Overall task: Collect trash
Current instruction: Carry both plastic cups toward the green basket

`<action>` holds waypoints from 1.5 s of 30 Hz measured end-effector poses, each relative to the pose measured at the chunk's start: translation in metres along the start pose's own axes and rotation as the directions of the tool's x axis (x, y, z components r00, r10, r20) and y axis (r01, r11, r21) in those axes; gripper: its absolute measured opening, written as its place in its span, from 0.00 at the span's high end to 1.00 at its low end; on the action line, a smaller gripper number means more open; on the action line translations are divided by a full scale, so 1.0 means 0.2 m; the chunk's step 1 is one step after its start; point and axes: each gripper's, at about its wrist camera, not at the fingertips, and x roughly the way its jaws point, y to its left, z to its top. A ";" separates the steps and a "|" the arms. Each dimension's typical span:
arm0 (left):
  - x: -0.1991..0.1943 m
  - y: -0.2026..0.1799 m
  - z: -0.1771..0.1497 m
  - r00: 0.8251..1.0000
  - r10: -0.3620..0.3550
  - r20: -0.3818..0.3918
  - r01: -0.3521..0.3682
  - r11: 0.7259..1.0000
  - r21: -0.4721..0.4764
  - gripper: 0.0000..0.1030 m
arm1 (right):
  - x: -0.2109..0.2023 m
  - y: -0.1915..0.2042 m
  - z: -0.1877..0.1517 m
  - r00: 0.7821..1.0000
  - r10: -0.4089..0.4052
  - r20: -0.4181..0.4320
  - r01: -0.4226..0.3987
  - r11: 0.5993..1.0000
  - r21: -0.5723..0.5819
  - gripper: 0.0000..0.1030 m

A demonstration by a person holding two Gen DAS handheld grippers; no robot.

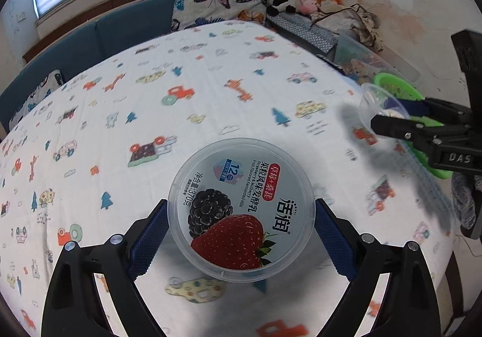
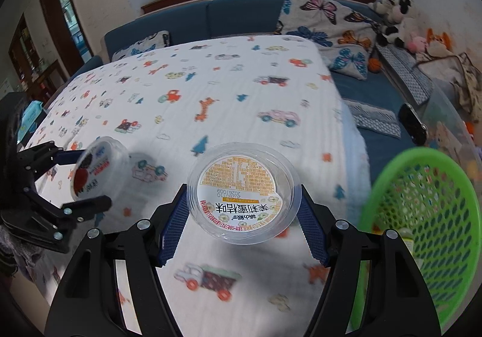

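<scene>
My left gripper point(image 1: 241, 234) is shut on a clear yogurt tub point(image 1: 239, 207) with a strawberry and mulberry label, held above the bed. That tub and gripper also show in the right wrist view point(image 2: 98, 171), at the left. My right gripper point(image 2: 242, 219) is shut on a clear plastic cup point(image 2: 242, 192) with a yellow and white label, held above the bed next to a green mesh basket point(image 2: 427, 216). In the left wrist view that cup point(image 1: 375, 108) shows at the right, in front of the basket point(image 1: 397, 89).
A bed with a white cartoon-print sheet point(image 1: 180, 114) fills both views. A butterfly pillow point(image 2: 325, 23) and plush toys point(image 2: 397, 23) lie at the back right. A clear bin of toys point(image 1: 361, 56) and a black object point(image 2: 412, 126) sit by the bed's right side.
</scene>
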 end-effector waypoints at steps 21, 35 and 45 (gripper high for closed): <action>-0.15 -0.52 0.16 0.995 -0.062 0.081 0.051 0.990 0.131 0.13 | -0.30 -0.45 -0.23 0.986 -0.163 0.018 0.161 0.981 0.110 0.33; -0.10 -0.84 0.30 0.993 -0.094 0.077 0.077 0.975 0.208 0.13 | -0.41 -0.83 -0.35 0.961 -0.276 -0.009 0.272 0.938 0.213 0.32; -0.05 -1.03 0.41 0.991 -0.113 0.078 0.090 0.962 0.257 0.13 | -0.49 -1.01 -0.41 0.950 -0.312 -0.007 0.302 0.913 0.276 0.29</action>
